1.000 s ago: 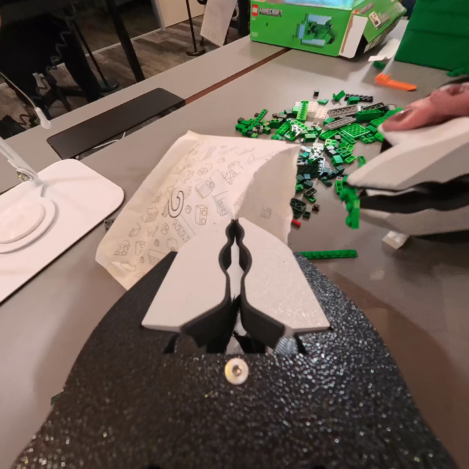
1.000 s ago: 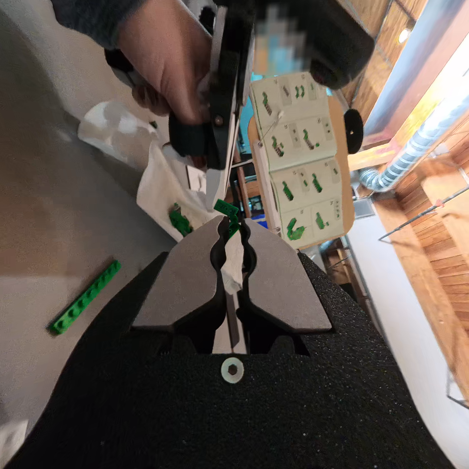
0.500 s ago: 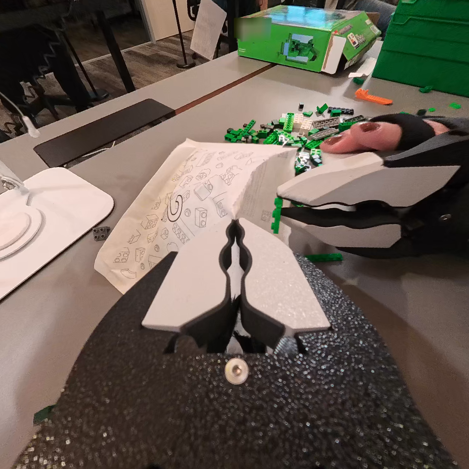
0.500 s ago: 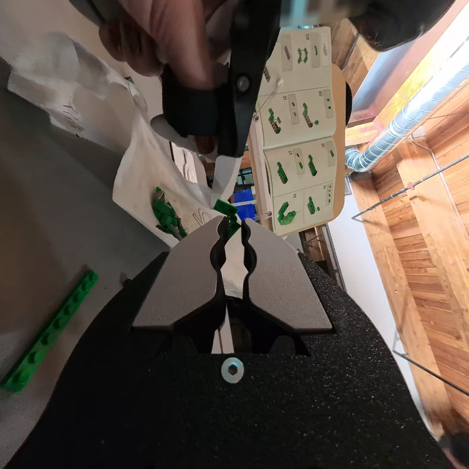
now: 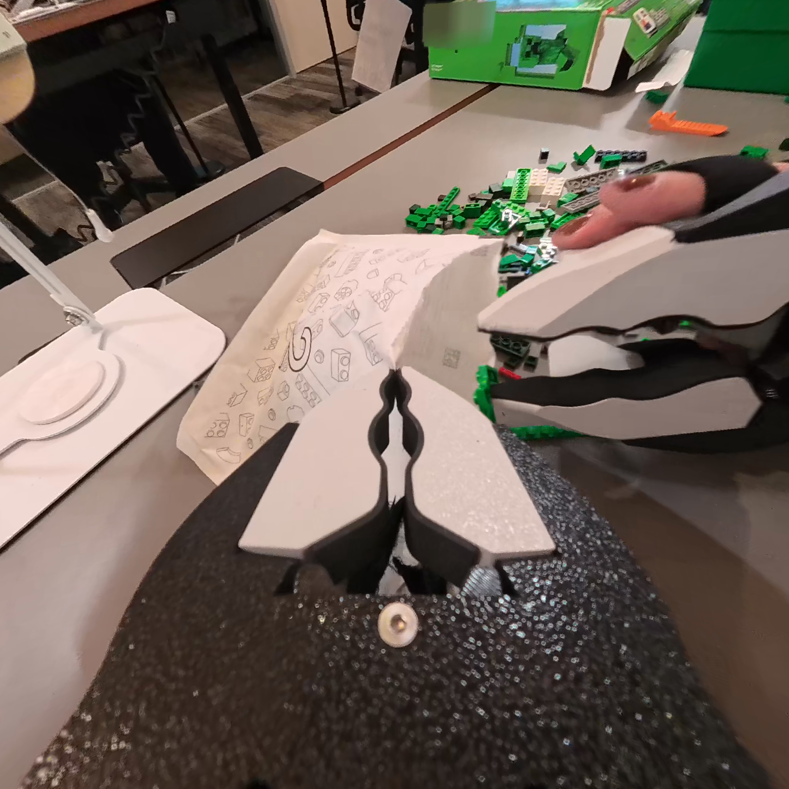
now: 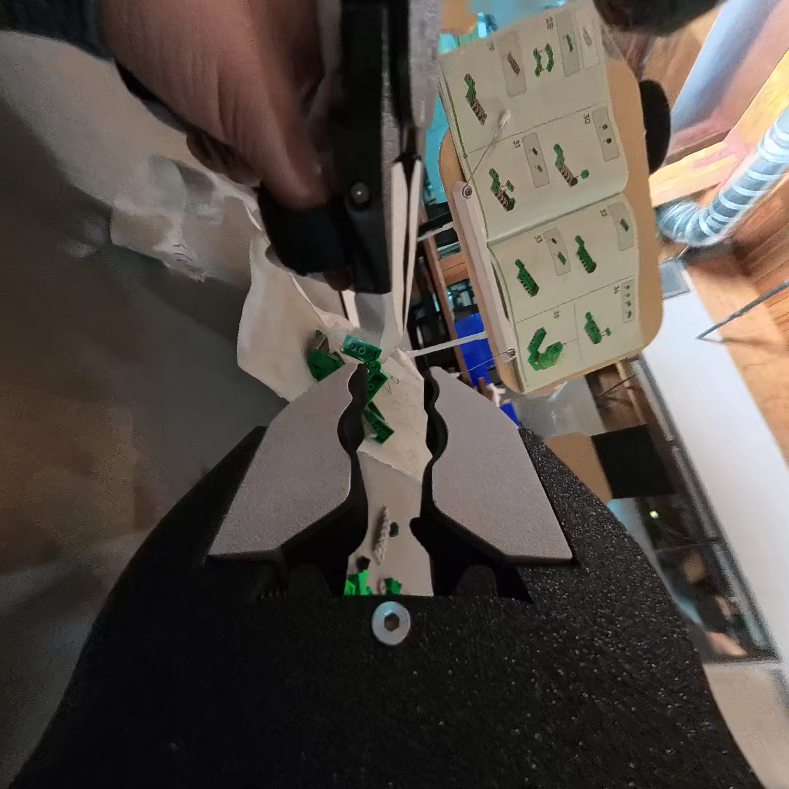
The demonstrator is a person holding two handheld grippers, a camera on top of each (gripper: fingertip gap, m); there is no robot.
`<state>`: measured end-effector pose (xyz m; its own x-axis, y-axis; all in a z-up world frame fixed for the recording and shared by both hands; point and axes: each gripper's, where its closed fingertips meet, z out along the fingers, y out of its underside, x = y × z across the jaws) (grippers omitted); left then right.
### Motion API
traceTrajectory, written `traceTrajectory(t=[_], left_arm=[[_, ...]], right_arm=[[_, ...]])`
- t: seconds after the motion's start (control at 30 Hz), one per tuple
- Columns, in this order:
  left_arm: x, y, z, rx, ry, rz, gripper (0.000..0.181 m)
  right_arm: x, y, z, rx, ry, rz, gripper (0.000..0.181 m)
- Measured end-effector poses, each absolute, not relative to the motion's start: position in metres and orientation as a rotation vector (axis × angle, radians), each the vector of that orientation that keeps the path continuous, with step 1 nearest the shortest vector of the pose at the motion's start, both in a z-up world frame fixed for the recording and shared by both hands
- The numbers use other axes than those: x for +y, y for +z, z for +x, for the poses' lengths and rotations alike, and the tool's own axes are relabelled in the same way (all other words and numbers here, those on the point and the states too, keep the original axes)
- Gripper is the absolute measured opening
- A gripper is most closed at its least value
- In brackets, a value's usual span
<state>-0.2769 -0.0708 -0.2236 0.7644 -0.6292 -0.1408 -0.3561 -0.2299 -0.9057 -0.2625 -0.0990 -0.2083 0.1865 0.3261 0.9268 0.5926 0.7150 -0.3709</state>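
My left gripper (image 5: 395, 372) is shut on the torn edge of a white paper bag (image 5: 333, 324) printed with brick drawings and holds its mouth open above the grey table (image 5: 264, 478). My right gripper (image 6: 395, 375) is open at the bag's mouth, close to the right of the left one. A few small green bricks (image 6: 373, 401) lie loose between its fingers, against the left finger, over the bag's paper (image 6: 277, 350). In the left wrist view the right gripper (image 5: 484, 358) shows green bricks (image 5: 484, 386) at its lower fingertip. More green bricks (image 6: 322, 363) lie inside the bag.
A pile of green, white and grey bricks (image 5: 525, 205) lies behind the bag. A long green plate (image 5: 538, 432) lies under the right gripper. A green box (image 5: 533, 42), an orange tool (image 5: 687, 126), a black pad (image 5: 213, 222) and a white stand base (image 5: 85, 371) surround them. An instruction booklet (image 6: 550, 213) hangs on a stand. Both grippers' tips are close together, under 4 cm apart.
My right gripper moved to the bag's mouth with the green bricks and opened; the bricks now sit loose between its fingers. My left gripper kept its hold on the bag.
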Motion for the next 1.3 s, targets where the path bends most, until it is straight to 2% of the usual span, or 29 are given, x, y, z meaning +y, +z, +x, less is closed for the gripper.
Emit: traceTrajectory(t=[0.27,0.7,1.0,1.3], left_arm=[[-0.073,-0.227,-0.272,0.777,-0.328,-1.849,0.0],[-0.074,-0.228,-0.269,0.792,-0.34,-1.833,0.0],[-0.077,-0.233,-0.261,0.903,-0.222,-1.798,0.0],[-0.073,-0.232,-0.268,0.872,-0.216,-1.801,0.0]], right_arm=[[-0.072,-0.213,-0.247,-1.328,-0.249,-0.996,0.032],[-0.049,-0.191,-0.218,-1.104,-0.297,-1.125,0.06],[-0.036,-0.201,-0.203,-1.088,-0.229,-1.298,0.063],[-0.04,-0.203,-0.193,-1.047,0.098,-1.473,0.064]])
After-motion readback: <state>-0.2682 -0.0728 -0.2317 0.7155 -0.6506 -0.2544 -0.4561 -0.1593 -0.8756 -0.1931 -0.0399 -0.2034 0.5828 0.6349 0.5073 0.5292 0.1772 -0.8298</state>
